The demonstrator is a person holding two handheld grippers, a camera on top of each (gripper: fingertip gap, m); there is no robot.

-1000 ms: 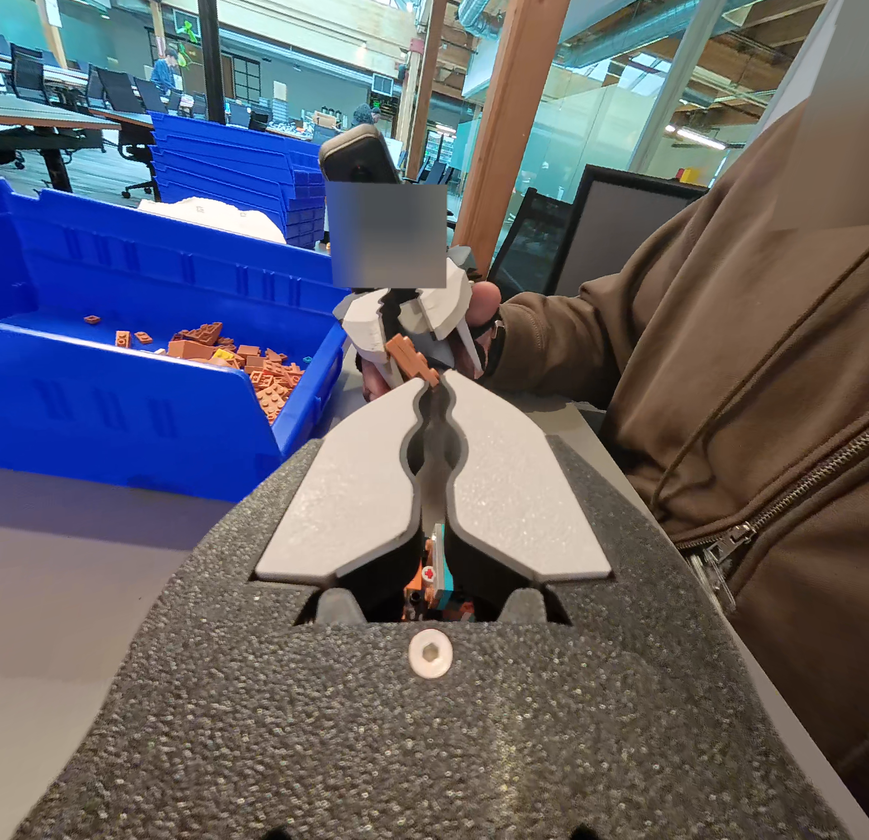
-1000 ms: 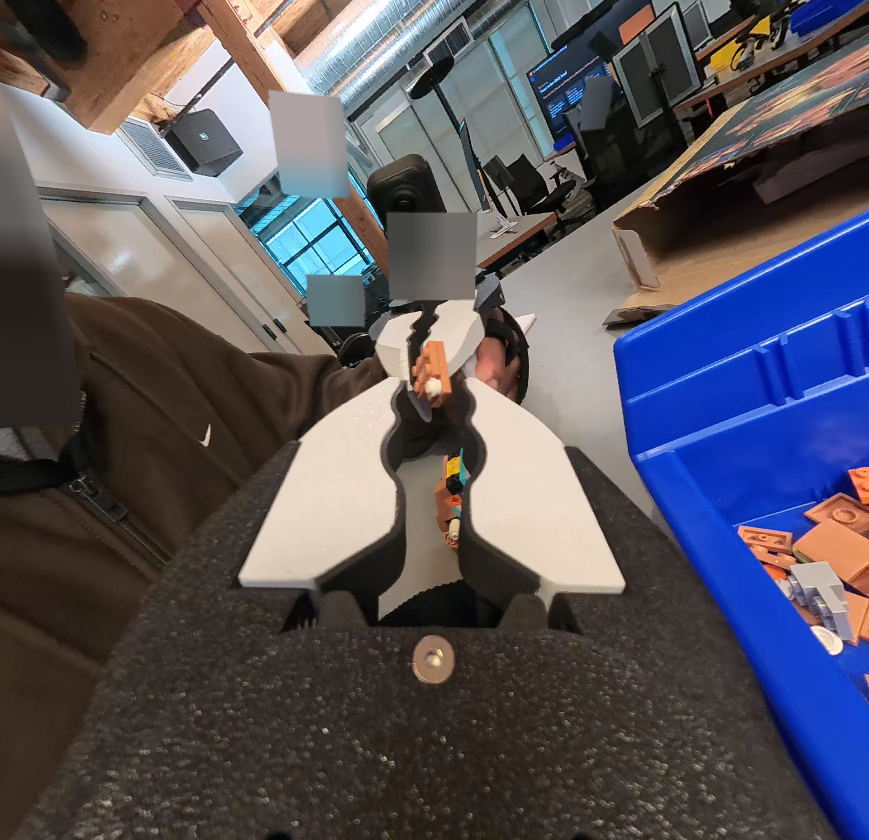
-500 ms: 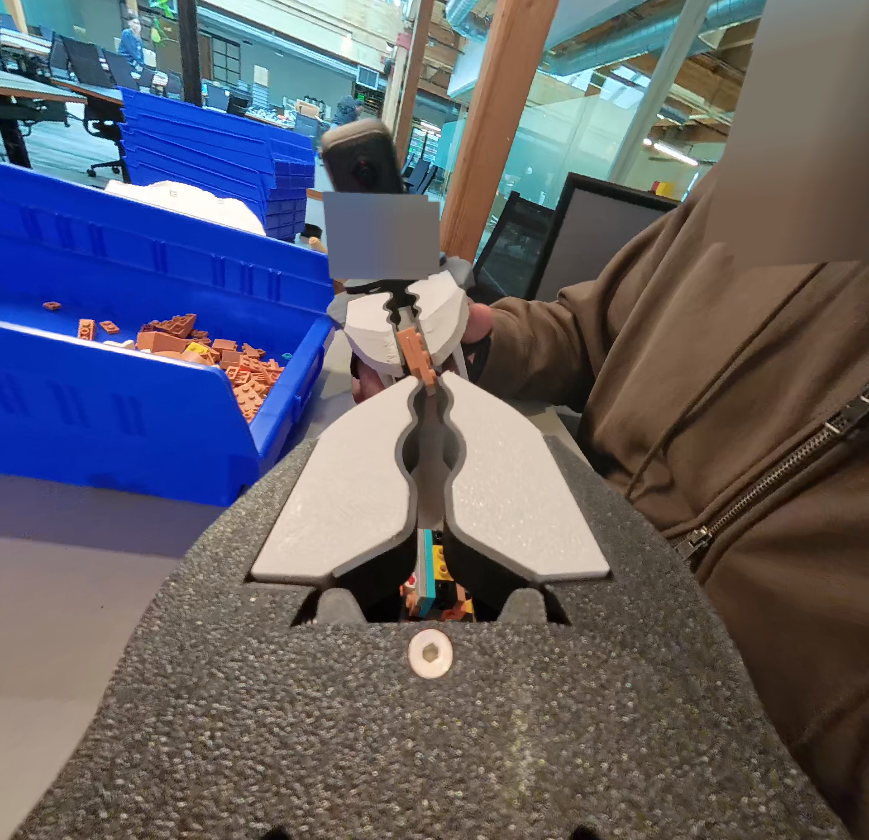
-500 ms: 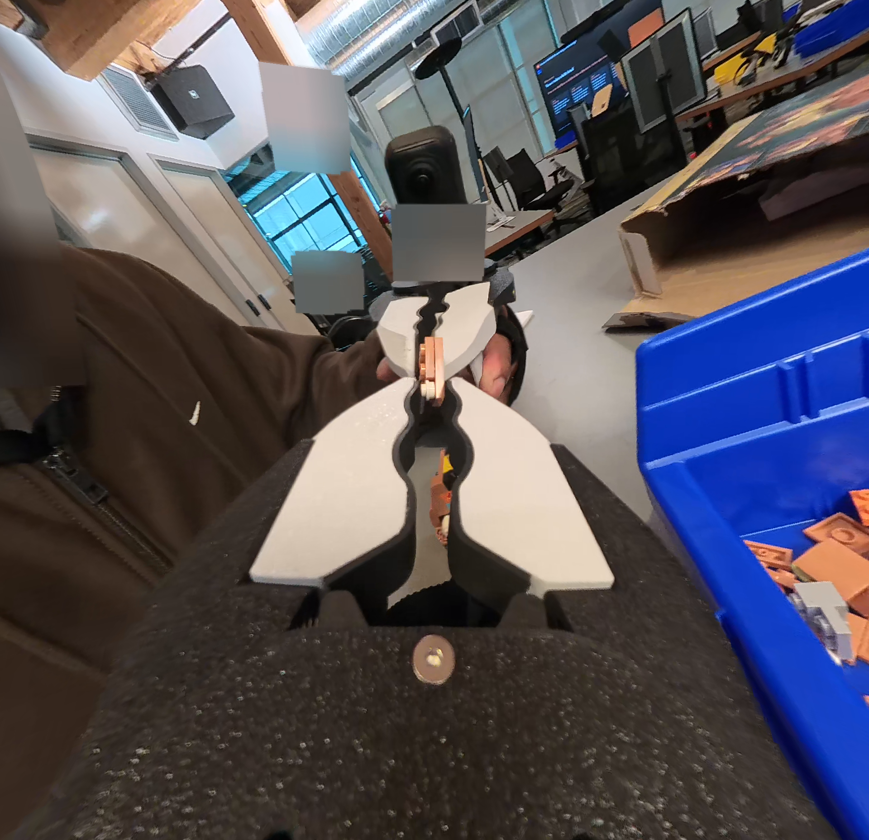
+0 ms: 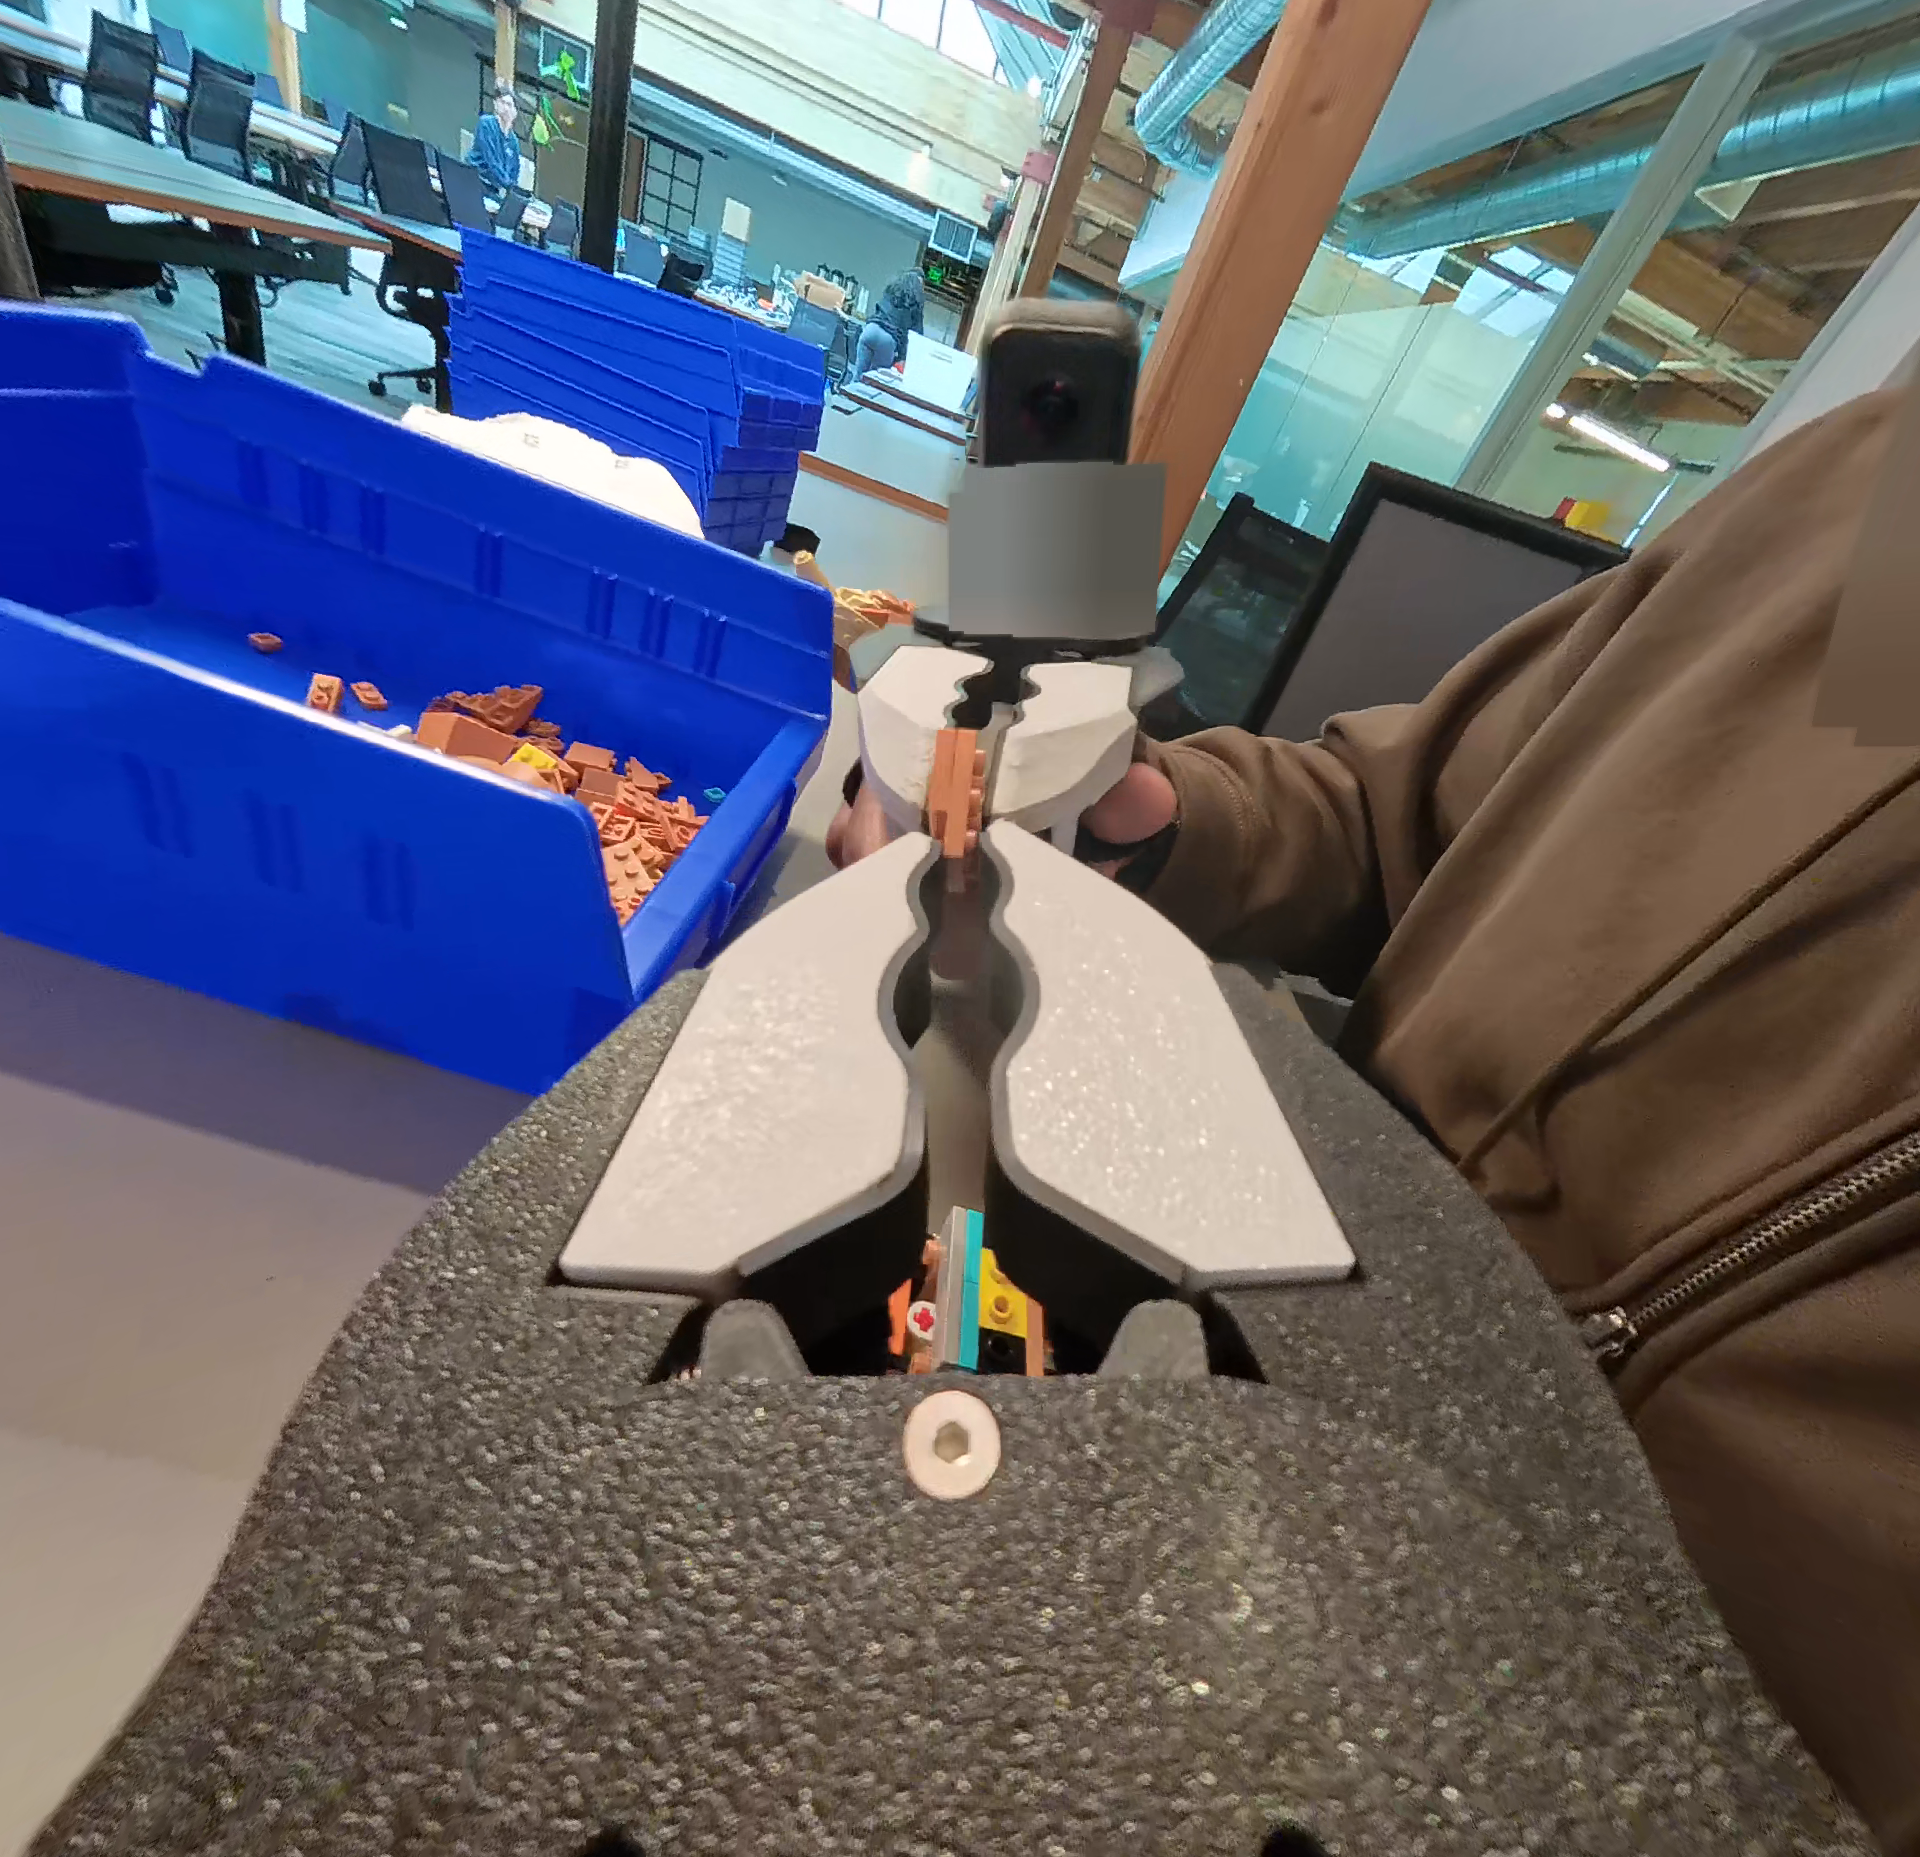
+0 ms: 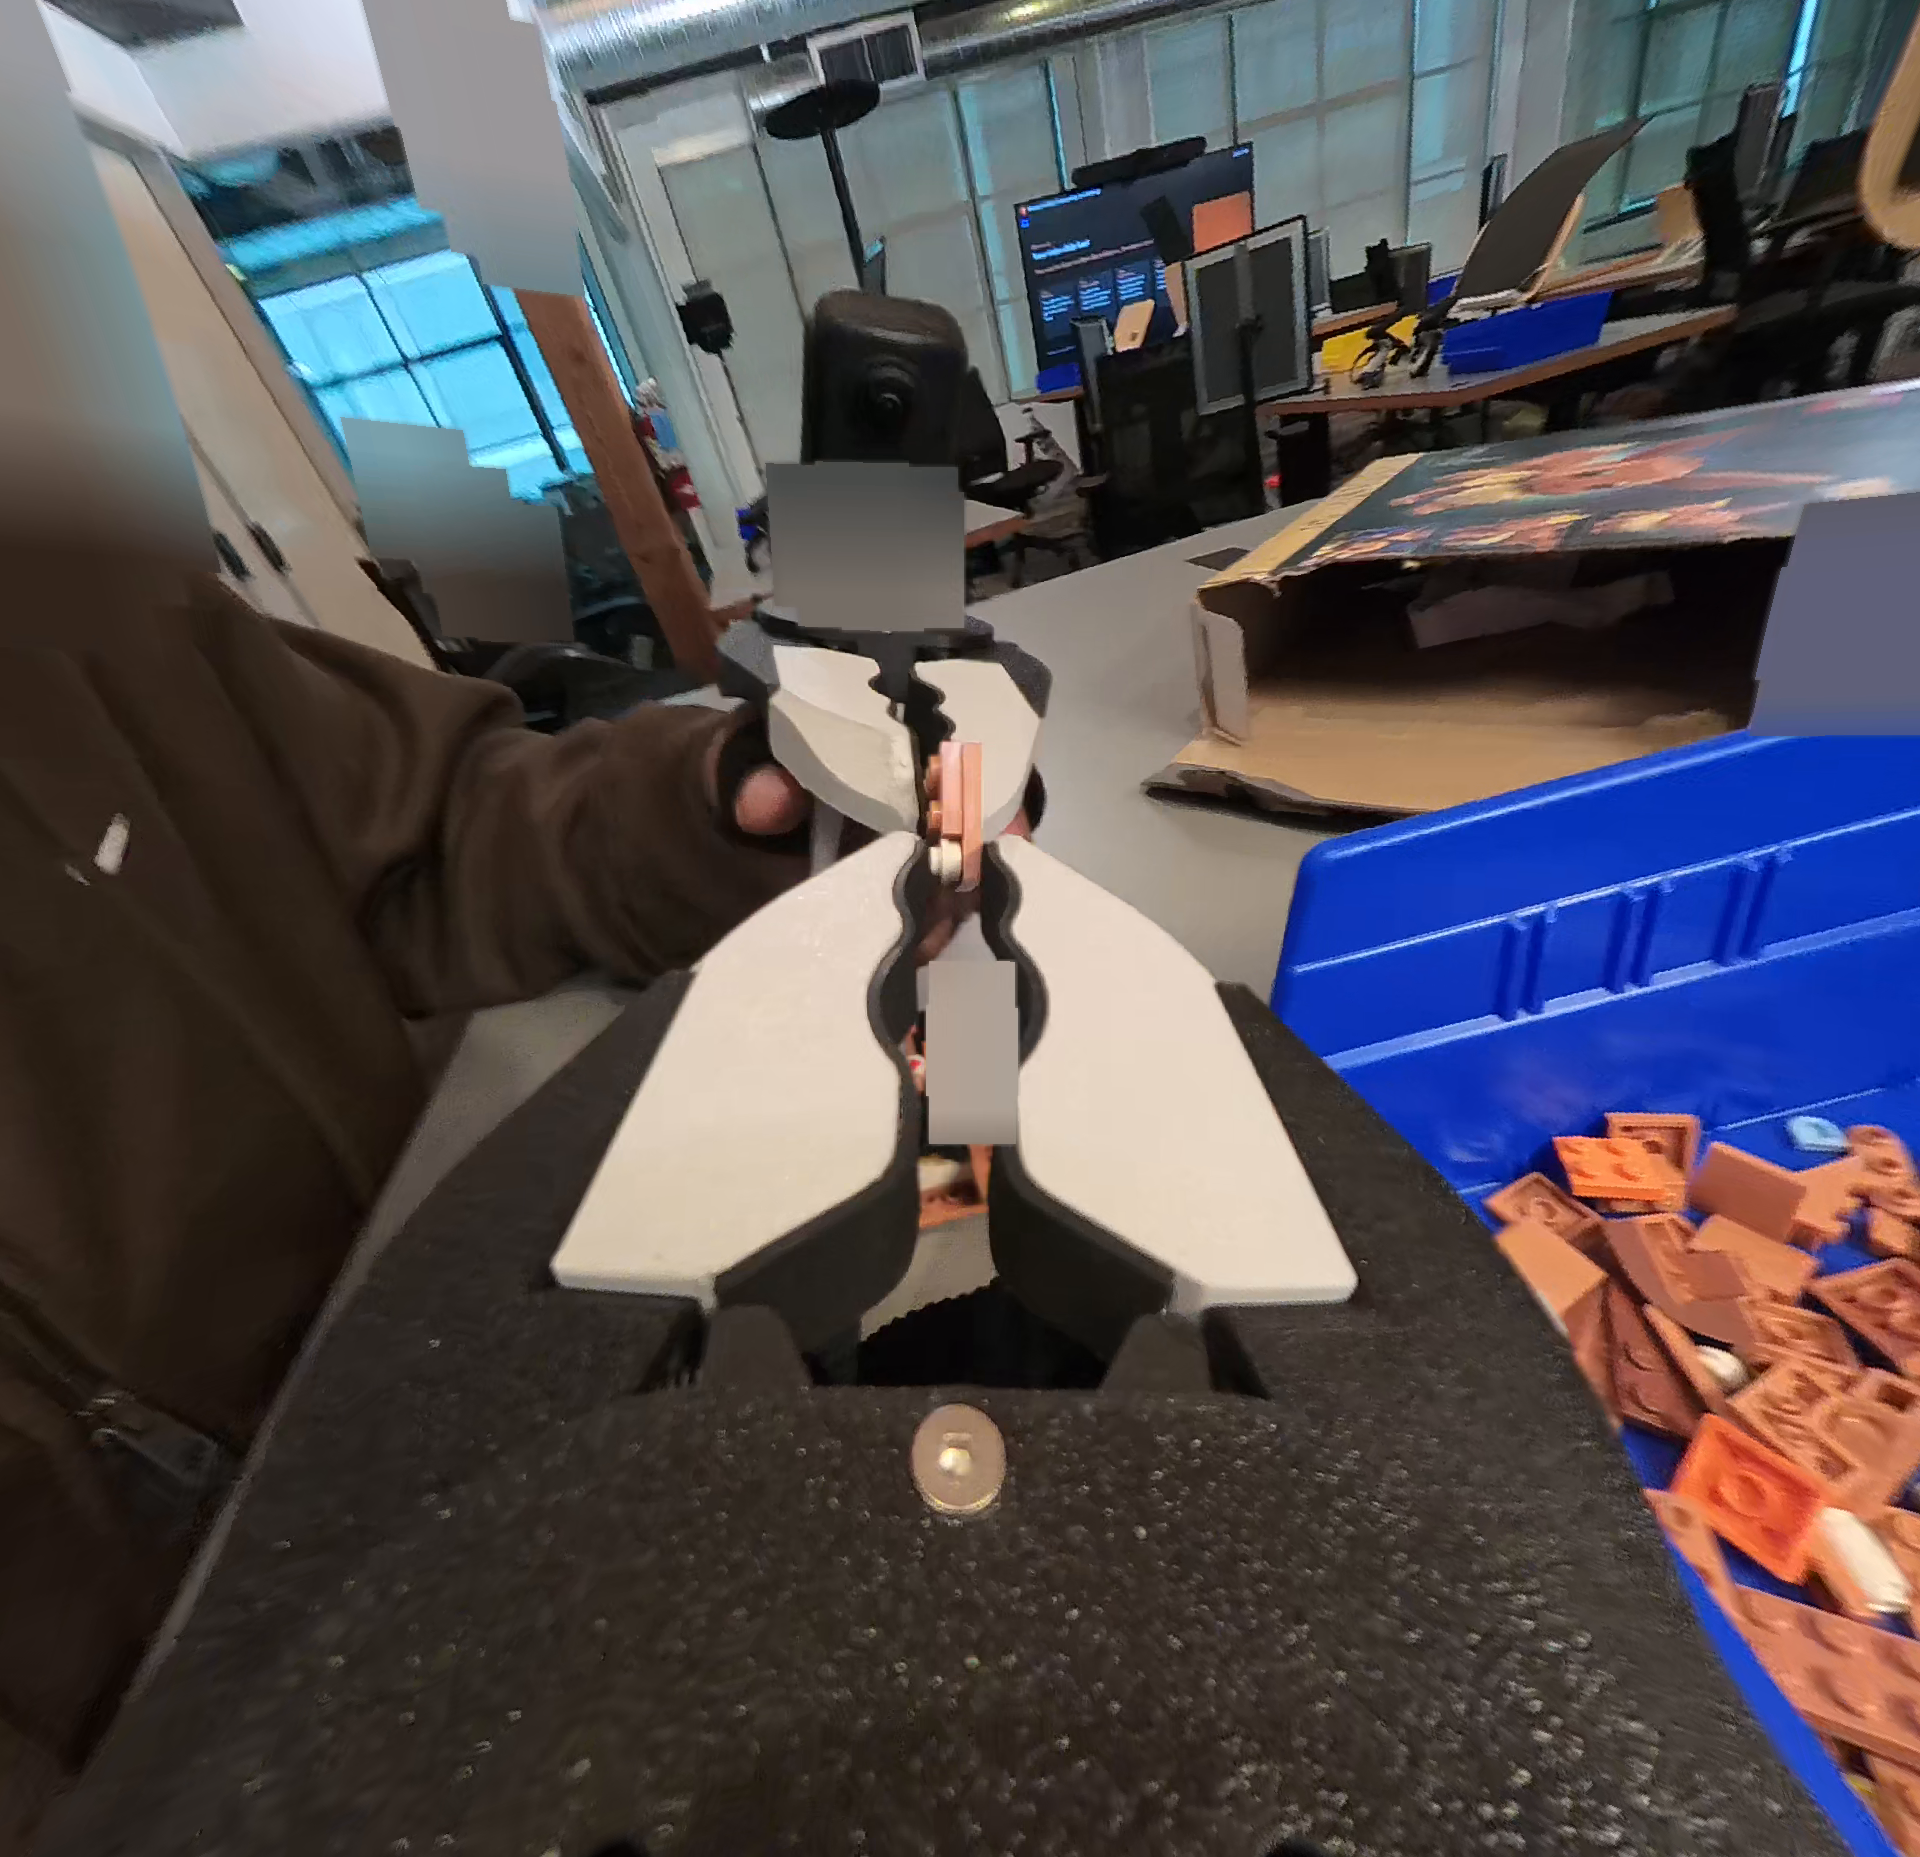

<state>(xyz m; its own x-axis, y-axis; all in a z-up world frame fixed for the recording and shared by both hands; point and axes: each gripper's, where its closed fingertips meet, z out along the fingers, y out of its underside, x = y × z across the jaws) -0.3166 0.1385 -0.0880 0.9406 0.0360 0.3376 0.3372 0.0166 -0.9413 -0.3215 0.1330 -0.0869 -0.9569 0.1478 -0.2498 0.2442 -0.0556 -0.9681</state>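
Where the two claws meet: the left claw [image 5: 951, 857] and the right claw [image 6: 956, 862] point straight at each other, tip to tip, in the air in front of a person in a brown zip-up jacket [image 5: 1558, 976], with a reddish-brown plastic toy-brick stack [image 5: 954, 789] bridging the space between them.
Left claw: fingers drawn almost together, pinching the near end of the stack at the very tips.
Right claw: fingers likewise closed in, clamped on the opposite end, where a small white round stud [image 6: 943, 862] shows beside the thin plates.
Long axis: the stack is seen edge-on, and its length runs along the line from one claw to the other, in line with both sets of fingers.
Which is nearer: neither, since both touch it. Whether it is one joined piece or two pressed together cannot be told.
Height: the stack is off the grey desk [image 5: 156, 1288], touching nothing but the claws.
Below the left claw: a small multicoloured brick build [image 5: 971, 1298] shows through the gap near the finger roots, well under the grip.
Bin: a blue plastic bin [image 5: 312, 851] of loose reddish-brown bricks stands on the desk just beside the claws, on the far side from the person.
Beyond: an open cardboard box [image 6: 1455, 727] lies farther off on the desk.
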